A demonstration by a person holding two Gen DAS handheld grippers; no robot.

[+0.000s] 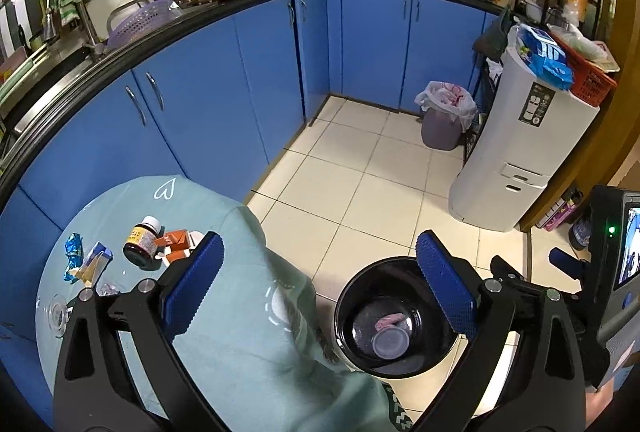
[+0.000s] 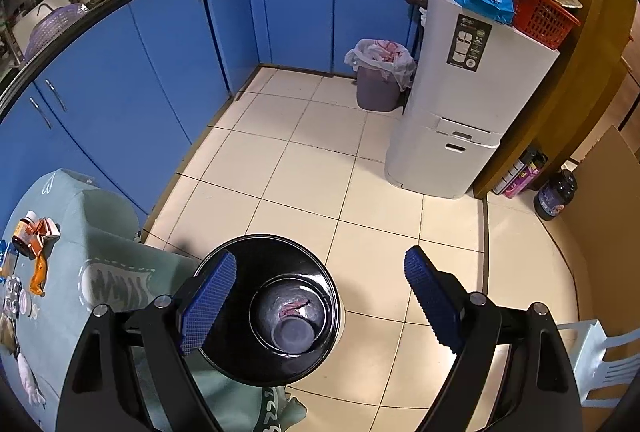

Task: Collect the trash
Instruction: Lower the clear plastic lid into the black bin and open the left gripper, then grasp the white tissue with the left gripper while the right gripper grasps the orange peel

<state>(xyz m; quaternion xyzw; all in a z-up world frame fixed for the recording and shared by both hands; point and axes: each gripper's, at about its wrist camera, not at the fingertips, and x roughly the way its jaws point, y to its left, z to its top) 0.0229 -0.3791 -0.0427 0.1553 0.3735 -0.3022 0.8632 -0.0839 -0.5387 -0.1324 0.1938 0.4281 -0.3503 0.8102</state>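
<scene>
While both tools hang released above the floor, the tabletop [image 1: 240, 312], draped in a pale green cloth, takes up the lower left of the scene and still carries the remaining trash. The black bin [image 1: 394, 316] stands on the tiled floor just beside the tabletop's edge; a clear plastic cup [image 1: 390, 344] and a pink scrap [image 1: 390, 320] lie at its bottom.

The left tool [image 1: 320, 280] has its jaws spread wide and grips nothing; it sits between the tabletop and the bin. The right tool [image 2: 320, 304] is likewise spread wide and empty, positioned over the bin mouth [image 2: 272, 308].

Trash left on the tabletop, near its far edge:
- dark pill bottle [image 1: 142, 242], lying on its side
- orange carton [image 1: 176, 242], touching the bottle
- blue-and-yellow carton [image 1: 94, 262]
- crumpled blue foil wrapper [image 1: 74, 250]
- clear plastic lid [image 1: 58, 314], hard to make out against the cloth

Likely hazards: the bottle, being round and on its side, may roll off if nudged during approach. The foil wrapper is thin and may slip from the pads. The loose cloth may snag in a closing jaw and drag neighbouring pieces.
</scene>
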